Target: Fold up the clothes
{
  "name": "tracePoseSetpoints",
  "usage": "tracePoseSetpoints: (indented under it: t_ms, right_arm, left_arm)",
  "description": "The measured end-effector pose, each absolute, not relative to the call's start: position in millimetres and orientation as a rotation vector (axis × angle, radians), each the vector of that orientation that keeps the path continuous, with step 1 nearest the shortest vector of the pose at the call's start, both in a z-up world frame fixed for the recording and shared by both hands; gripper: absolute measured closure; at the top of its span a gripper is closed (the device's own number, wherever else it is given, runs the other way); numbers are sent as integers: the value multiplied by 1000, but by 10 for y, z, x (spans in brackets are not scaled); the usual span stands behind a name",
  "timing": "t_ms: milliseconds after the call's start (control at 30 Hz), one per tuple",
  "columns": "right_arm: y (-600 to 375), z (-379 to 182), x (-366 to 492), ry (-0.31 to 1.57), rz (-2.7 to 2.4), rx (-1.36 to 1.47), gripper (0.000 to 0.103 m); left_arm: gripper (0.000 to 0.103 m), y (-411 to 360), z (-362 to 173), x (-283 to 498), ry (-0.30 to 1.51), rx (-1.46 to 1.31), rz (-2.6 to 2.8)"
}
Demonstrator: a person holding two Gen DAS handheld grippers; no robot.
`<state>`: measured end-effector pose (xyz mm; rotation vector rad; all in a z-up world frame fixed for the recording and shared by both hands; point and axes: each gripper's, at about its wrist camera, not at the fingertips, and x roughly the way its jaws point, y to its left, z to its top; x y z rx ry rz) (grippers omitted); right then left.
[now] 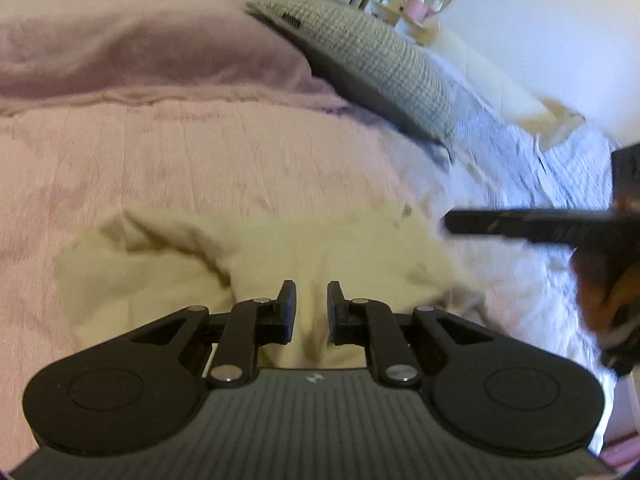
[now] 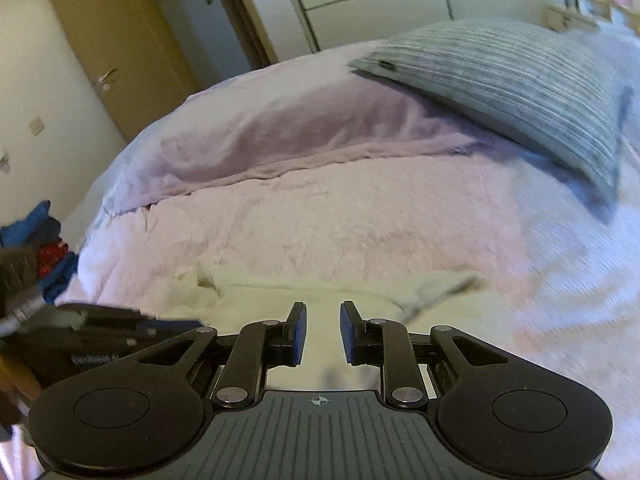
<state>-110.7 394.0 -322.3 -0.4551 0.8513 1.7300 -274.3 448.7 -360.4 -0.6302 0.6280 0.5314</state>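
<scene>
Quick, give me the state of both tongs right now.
Left tongs: open, holding nothing, over the cream garment.
Right tongs: open, holding nothing, over the same garment.

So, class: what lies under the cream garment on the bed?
The cream garment lies on a pink fuzzy blanket, which shows all around it. Whatever is beneath the garment's middle is covered and cannot be seen.
</scene>
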Motion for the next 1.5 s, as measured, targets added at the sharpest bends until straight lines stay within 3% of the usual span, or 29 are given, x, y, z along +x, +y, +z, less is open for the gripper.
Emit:
tracePoseSetpoints:
  t_ms: [200,500,733,1000,1033,1100,1133,1167,1500]
  right_arm:
    - [3967,-3932,-1412,771,1725,-830,81]
    - [3744,-3632,-1256,741,1673,-724,81]
    - [3620,-3817,-1457,820,1578,-787,79]
    - [3067,-3081,-1327,1133,1365,-569,76]
    - [2989,-2999,-1309,1163,1344,-547,73]
    - [2870,-2784,-1316,1205,1316,-496,48]
    - [2827,-2678,-1341,1200,1322,-489,45]
    - [2786,-2571,-1367,1196,1328,-484,44]
    - [2229,-1973,-1485,1071,1438,-631,44]
  left_arm:
    - [92,4331,-4010,-2631,810,-492,511]
    - [90,4210,-3775,-2900,735,-490,597]
    - [87,4034,-3776,-2773,854,-525,665]
    - [87,3733,-2971,-2905,955,-619,830]
    - [87,3681,-2858,-2930,966,-615,846]
    - [81,3571,-2628,-2983,983,-603,878]
    - [78,3505,-2509,-3016,985,-593,894]
    - [74,3447,-2402,-3042,985,-585,912]
    - [70,2495,-1847,-3237,977,-612,1092]
